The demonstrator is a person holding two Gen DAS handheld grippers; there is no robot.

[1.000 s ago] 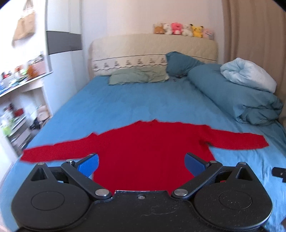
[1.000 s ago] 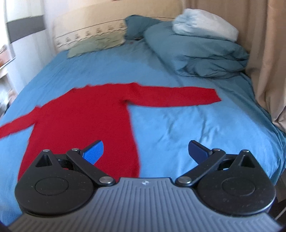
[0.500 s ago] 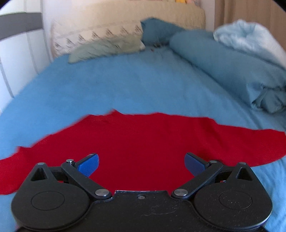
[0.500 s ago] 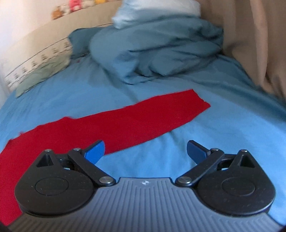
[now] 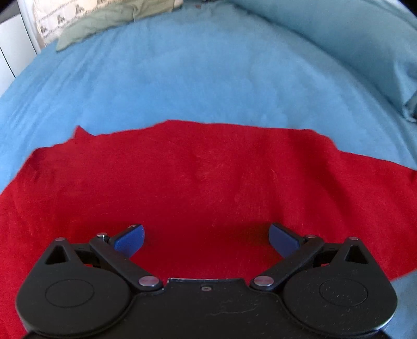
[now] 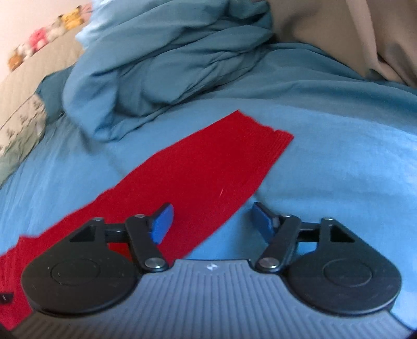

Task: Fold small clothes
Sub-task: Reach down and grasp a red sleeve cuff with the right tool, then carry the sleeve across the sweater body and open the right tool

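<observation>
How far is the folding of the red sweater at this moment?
Done: the red sweater lies spread flat on the blue bedsheet. In hand: nothing; the left hand-held gripper is open over its body, and the right hand-held gripper is open at the sleeve. Left: every fold.

The left wrist view looks forward, low and close over the body of the red sweater [image 5: 208, 182], toward the pillows [image 5: 109, 18]. The right wrist view looks close over one sleeve [image 6: 208, 167], toward the duvet [image 6: 161, 65]. Both views share the sweater and the blue sheet [image 5: 208, 78].
</observation>
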